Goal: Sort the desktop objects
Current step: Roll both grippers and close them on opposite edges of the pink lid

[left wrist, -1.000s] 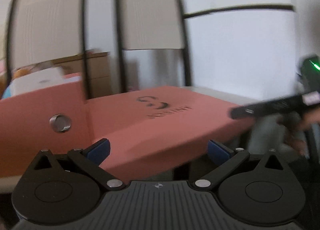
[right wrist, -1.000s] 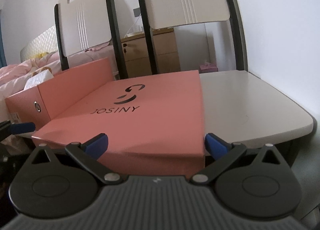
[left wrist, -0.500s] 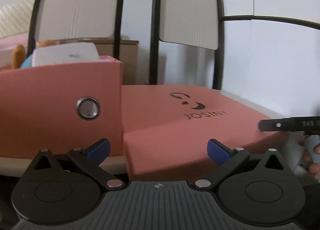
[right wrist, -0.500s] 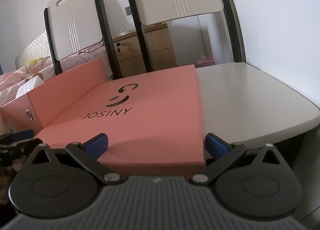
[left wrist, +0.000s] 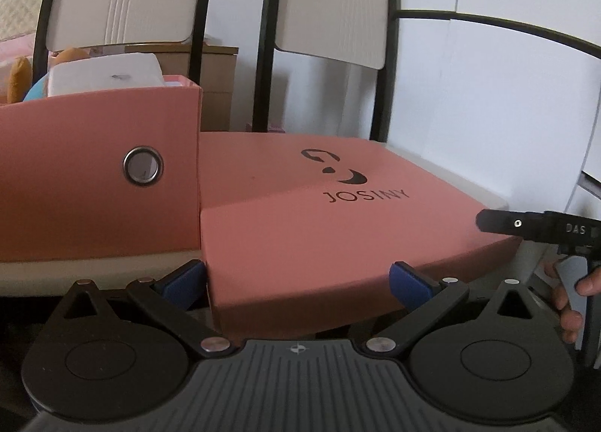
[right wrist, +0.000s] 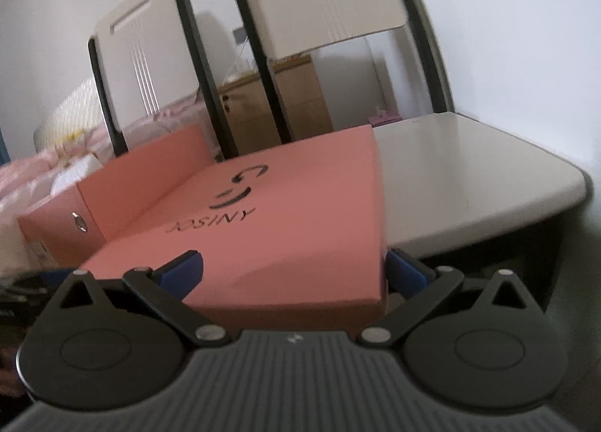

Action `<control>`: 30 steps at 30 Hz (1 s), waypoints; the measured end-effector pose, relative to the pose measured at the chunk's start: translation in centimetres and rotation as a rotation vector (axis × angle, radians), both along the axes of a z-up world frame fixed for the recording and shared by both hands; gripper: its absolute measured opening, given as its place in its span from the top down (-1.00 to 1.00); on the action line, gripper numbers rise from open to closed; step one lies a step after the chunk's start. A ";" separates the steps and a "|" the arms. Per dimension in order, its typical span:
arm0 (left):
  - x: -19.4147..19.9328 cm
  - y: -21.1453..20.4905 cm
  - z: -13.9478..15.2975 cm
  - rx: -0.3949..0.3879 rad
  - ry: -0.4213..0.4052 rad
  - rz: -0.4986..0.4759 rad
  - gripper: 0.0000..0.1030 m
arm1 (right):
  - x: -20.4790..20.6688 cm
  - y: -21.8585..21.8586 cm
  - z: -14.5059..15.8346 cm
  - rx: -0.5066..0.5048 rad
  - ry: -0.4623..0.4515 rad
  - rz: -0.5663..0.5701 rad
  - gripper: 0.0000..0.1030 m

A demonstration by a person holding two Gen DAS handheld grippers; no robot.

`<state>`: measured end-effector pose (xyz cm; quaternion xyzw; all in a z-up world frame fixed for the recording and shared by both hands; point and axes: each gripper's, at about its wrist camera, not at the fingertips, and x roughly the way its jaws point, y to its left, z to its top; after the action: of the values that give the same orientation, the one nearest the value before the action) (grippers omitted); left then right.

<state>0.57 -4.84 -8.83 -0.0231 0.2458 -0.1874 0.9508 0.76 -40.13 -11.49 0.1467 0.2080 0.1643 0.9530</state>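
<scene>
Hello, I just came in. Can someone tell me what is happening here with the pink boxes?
A person holds a gripper in each hand, both open, facing the flat pink JOSINY lid from its near edge. The left gripper straddles the lid's left corner, the right gripper its right corner. Neither grips it yet. The open pink box stands beside the lid on the white table.

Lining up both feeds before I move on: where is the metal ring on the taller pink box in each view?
Left wrist: metal ring left of centre, on the taller pink box.
Right wrist: small, far left, on that box's end face.
Shared landmark: the JOSINY lid, right of the ring in both views.
</scene>
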 end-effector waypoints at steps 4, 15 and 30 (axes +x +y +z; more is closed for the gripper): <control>0.2 1.0 0.4 -0.035 0.017 0.011 -1.00 | -1.8 -0.8 -0.1 0.075 -0.002 -0.005 -1.00; 5.6 4.8 -1.5 -0.304 0.224 0.092 -1.00 | 2.8 -4.9 -4.1 0.496 0.294 -0.122 -1.00; 6.0 4.8 -0.9 -0.508 0.273 -0.007 -0.70 | 1.5 -4.4 -1.4 0.510 0.202 -0.040 -0.30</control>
<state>6.53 0.01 -9.70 -0.2845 0.3168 -0.2414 0.8720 2.26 -44.54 -12.85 0.4015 0.2509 0.1772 0.8628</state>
